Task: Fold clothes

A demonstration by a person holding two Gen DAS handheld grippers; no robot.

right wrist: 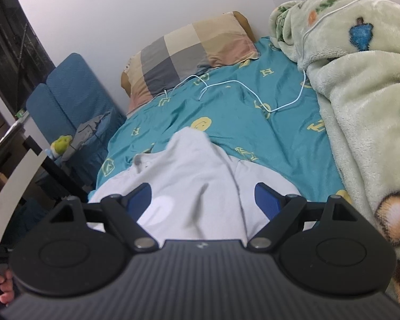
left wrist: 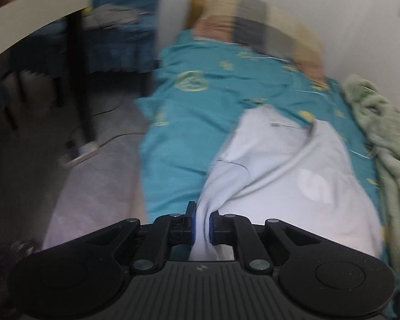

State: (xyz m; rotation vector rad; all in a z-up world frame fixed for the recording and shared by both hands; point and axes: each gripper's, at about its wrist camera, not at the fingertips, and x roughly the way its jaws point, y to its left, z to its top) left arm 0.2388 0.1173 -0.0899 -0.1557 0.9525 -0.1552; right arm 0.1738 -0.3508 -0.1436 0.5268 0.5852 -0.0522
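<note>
Teal bedsheet (right wrist: pixel 226 122) under pale garment (left wrist: pixel 280 160), left tongs (left wrist: pixel 202 225) pinching it, right tongs (right wrist: pixel 204 200) wide.

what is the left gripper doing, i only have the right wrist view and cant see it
Observer: The left gripper is shut on a bunched fold of the pale garment.
Operator: is the cloth right between its pads or just near them
Observer: Right between them; the fabric runs down past the blue pads toward the gripper body.
Operator: anything on the floor on that side
Observer: A dark cable trails over the grey floor beside the bed, near a black table leg.
Operator: and the right one from where you sit
Observer: The right gripper is open above the garment, its pads not pressing the cloth.
</note>
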